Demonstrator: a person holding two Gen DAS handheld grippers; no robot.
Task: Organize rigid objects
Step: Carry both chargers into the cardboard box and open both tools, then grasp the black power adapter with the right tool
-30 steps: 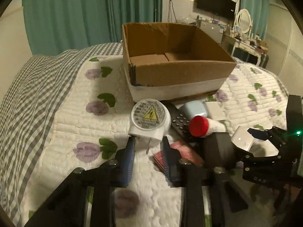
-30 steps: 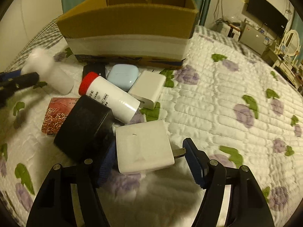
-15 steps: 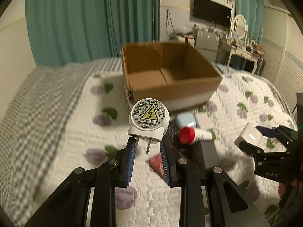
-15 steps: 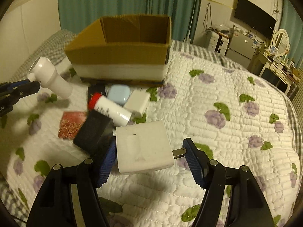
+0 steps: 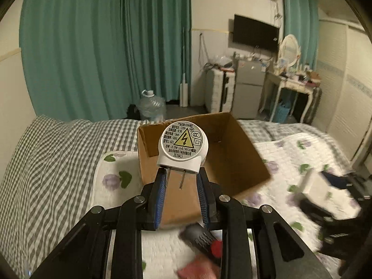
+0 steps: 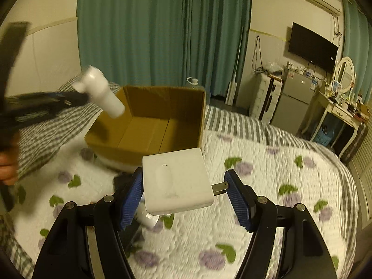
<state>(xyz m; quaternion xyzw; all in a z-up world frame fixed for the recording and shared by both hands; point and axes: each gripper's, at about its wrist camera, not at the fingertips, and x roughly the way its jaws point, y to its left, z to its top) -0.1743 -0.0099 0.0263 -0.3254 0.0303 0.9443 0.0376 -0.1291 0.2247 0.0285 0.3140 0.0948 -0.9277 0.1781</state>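
My left gripper is shut on a round white plug-in night light, held in the air in front of the open cardboard box. My right gripper is shut on a flat white square charger with its prongs toward the right finger, held above the quilt near the box. The left gripper and night light show blurred at the left of the right wrist view. The right gripper with the charger shows blurred at the right of the left wrist view.
Below the left gripper lie a dark remote, a red-capped bottle and a red packet on the floral quilt. A checked sheet covers the left side. A fridge and dresser stand beyond the bed.
Both grippers have lifted their objects off the quilt and risen well above the pile, toward the box. The views now look over the bed into the room.
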